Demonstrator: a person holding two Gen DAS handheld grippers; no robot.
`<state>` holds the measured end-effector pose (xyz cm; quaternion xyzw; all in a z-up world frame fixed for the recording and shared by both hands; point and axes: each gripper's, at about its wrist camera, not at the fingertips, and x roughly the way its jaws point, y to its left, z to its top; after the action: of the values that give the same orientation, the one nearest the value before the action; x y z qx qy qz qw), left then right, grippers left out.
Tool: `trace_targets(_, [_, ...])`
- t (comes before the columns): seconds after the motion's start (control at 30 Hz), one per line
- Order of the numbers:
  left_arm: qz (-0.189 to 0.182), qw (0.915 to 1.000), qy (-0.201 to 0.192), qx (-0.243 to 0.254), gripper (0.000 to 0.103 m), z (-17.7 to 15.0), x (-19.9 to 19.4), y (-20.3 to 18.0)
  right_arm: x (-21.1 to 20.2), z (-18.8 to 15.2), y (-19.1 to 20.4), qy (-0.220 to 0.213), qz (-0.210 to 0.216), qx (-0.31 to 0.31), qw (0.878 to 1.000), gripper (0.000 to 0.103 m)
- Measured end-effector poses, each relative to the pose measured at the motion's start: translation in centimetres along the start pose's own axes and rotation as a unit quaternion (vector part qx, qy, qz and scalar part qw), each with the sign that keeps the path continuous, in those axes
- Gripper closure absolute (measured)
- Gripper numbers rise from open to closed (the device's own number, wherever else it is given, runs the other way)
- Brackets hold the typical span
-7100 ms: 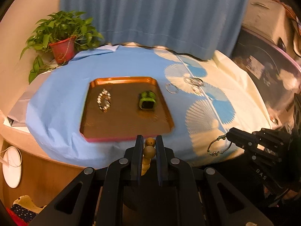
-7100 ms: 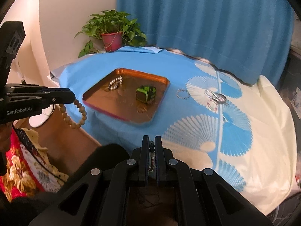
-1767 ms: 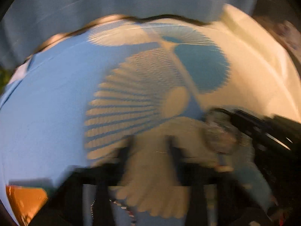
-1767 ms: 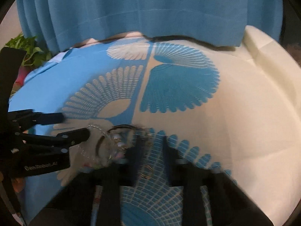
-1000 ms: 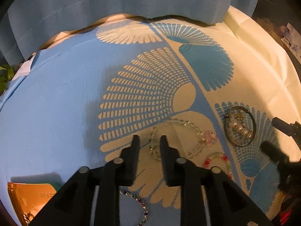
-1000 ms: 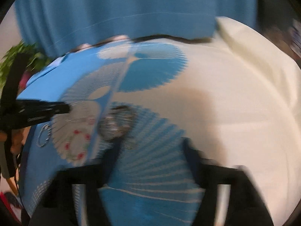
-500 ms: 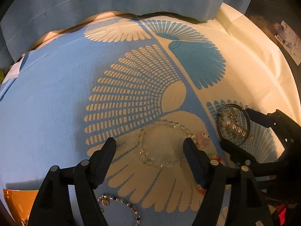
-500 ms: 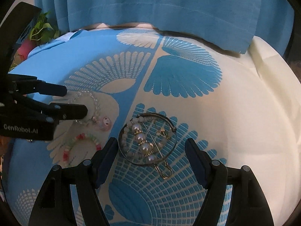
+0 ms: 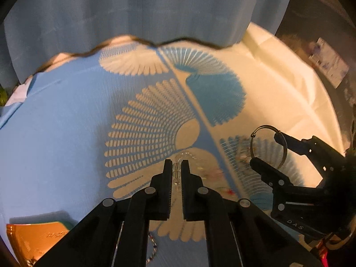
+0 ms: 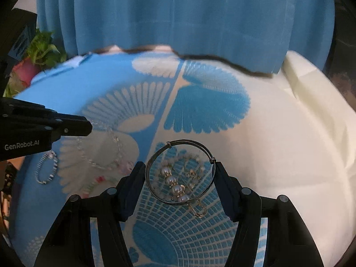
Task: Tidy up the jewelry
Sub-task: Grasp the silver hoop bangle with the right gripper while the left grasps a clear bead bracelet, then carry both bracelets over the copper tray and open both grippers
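Note:
My left gripper (image 9: 177,165) is shut on a clear crystal bead bracelet (image 9: 176,173), which hangs from its tip in the right wrist view (image 10: 111,149). My right gripper (image 10: 179,169) is shut on a thin metal bangle (image 10: 155,155), held by its two sides and lifted off the cloth; it also shows in the left wrist view (image 9: 263,129). A pearl brooch with a gold pin (image 10: 175,185) lies on the cloth under the bangle. A rhinestone bracelet (image 10: 45,166) and a red and green bead bracelet (image 10: 95,183) lie on the cloth at the left.
The blue and cream fan-patterned tablecloth (image 10: 200,115) covers the table. A corner of the orange tray (image 9: 33,238) shows at the lower left of the left wrist view. A blue curtain (image 10: 178,17) hangs behind. A potted plant (image 10: 37,53) stands far left.
Both grippers have closed: the left on the crystal bracelet, the right on the metal bangle. Both pieces have come up off the cloth, leaving the pearl brooch lying there.

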<state>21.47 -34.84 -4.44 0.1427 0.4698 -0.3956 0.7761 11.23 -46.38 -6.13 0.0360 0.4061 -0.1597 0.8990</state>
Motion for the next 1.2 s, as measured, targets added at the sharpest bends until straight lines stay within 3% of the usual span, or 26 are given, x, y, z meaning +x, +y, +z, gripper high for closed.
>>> trace_targets(0.2, [-0.008, 0.9991, -0.041, -0.002, 0.098, -0.1, -5.9, -0.9, -5.1, 0.3, -0.5, -0.027, 0.0, 0.018, 0.999, 0.041])
trace_targets(0.37, [0.005, 0.9976, -0.069, -0.004, 0.098, -2.9, -12.2, -1.4, -10.4, -1.7, -0.1, -0.027, -0.004, 0.032, 0.999, 0.041])
trace_targets(0.6, [0.028, 0.9964, -0.076, -0.025, 0.098, -12.1, -19.7, -1.8, -19.2, -8.0, 2.7, -0.021, 0.002, 0.053, 0.998, 0.041])
trace_targets(0.9, [0.078, 0.9907, -0.095, -0.057, 0.098, -26.1, -26.8, -3.9, -29.4, -16.7, 10.5, -0.017, 0.062, 0.052, 0.997, 0.041])
trace_targets(1.2, [0.083, 0.9889, -0.099, -0.074, 0.098, -33.0, -29.8, -4.3, -33.8, -20.1, 17.2, -0.02, 0.1, -0.008, 0.995, 0.041])
